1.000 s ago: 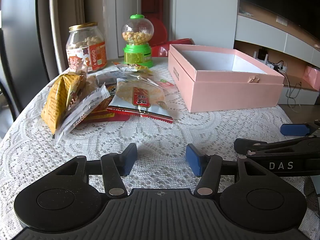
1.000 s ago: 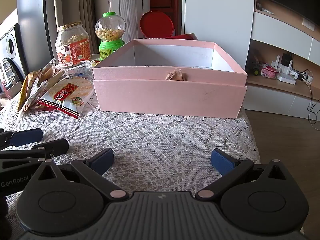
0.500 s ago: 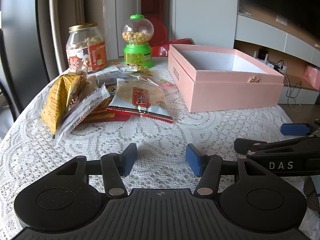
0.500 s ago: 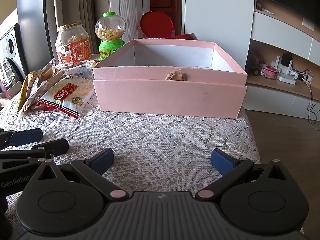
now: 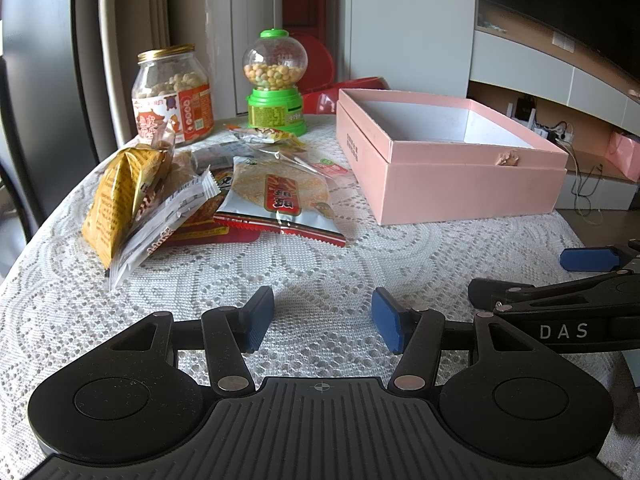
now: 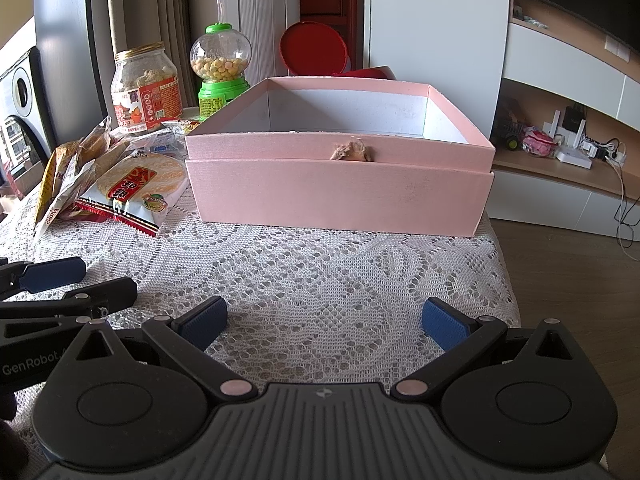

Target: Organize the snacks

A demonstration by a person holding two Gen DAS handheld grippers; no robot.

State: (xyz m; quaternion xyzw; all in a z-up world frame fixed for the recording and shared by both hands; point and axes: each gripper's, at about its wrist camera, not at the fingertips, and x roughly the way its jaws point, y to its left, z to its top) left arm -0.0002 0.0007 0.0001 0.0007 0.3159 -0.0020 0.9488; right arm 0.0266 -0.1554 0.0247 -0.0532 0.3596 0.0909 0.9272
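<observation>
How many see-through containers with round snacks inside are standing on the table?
2. The glass jar with a gold lid stands at the back left; the green candy dispenser stands just right of it, beside the pink box.

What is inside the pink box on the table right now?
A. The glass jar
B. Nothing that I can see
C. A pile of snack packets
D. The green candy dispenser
B: the pink box shows only bare white inner walls, while the snack packets lie on the lace cloth beside it.

left wrist: low, faces snacks (image 5: 276, 196) | right wrist: faces box (image 6: 340, 188) | shared: both
</observation>
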